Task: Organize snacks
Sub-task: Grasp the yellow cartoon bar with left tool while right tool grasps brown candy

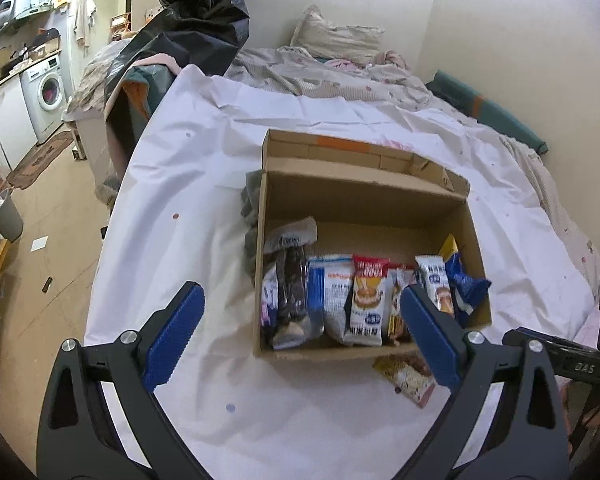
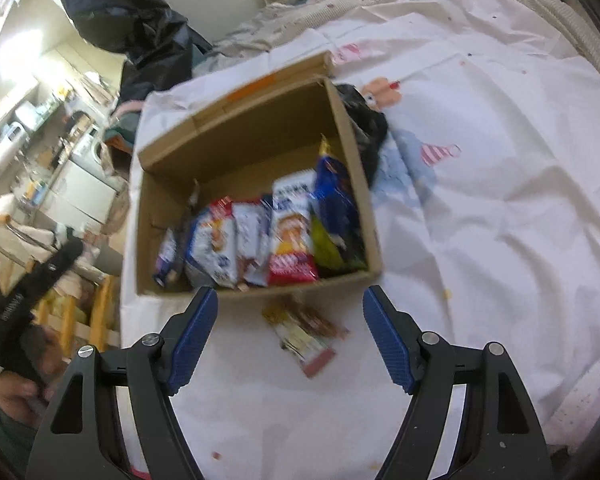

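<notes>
Snack packet [image 2: 306,336] lies loose on white sheet [image 2: 480,220], outside cardboard box [image 2: 172,284], just short of box's near wall. Sits directly ahead of right gripper [image 2: 290,336], between its spread, empty fingers. Long axis slants from far-left to near-right. Left gripper [image 1: 300,336], also spread and empty, has packet off to its right; right hand judged nearer.

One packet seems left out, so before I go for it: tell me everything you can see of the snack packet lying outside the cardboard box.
The snack packet is a flat, oblong, glossy wrapper, yellow-brown at the end nearer the cardboard box, pale in the middle, pinkish at the other end. It lies flat and askew on the white sheet, just in front of the box's near wall, apparently not touching it. Nothing grips it. Its print is too blurred to read.
</notes>
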A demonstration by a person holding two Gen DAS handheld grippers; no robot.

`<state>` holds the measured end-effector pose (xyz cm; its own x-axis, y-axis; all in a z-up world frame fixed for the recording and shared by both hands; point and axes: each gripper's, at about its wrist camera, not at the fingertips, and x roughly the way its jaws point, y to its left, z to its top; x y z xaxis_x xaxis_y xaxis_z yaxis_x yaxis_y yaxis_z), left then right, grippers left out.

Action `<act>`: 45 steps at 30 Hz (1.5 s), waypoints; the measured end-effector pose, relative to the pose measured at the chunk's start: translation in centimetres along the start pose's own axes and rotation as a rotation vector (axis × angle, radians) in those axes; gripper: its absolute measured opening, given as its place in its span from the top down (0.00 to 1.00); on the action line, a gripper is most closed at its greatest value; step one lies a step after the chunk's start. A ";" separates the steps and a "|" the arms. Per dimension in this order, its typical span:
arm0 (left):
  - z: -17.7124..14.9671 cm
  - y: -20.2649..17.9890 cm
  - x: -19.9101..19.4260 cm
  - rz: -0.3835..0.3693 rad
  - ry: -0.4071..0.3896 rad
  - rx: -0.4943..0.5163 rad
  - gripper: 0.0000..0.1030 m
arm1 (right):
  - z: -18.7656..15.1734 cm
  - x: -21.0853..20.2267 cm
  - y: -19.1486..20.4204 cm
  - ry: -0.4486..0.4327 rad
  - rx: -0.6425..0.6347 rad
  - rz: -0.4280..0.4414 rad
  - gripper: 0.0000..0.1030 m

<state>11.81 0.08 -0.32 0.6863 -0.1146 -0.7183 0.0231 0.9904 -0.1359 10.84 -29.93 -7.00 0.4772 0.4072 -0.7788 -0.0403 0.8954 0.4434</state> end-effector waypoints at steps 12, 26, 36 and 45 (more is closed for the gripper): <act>-2.4 1.3 0.9 0.005 0.123 -0.111 0.06 | -1.3 4.8 0.1 0.143 -0.020 -0.087 0.25; -2.7 2.2 2.0 -0.020 0.192 -0.191 0.06 | -3.3 15.4 5.2 0.314 -0.356 -0.270 0.24; -2.9 2.1 2.9 0.028 0.215 -0.180 0.06 | -6.4 13.6 7.0 0.391 -0.295 -0.107 0.51; -3.2 2.4 3.0 0.092 0.205 -0.145 0.06 | -7.1 11.3 8.1 0.392 -0.155 0.034 0.32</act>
<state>11.60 1.86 -5.04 0.5184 -0.0528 -0.8535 -0.1468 0.9778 -0.1496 9.63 -16.77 -15.37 0.1045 0.4483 -0.8878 -0.1963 0.8844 0.4235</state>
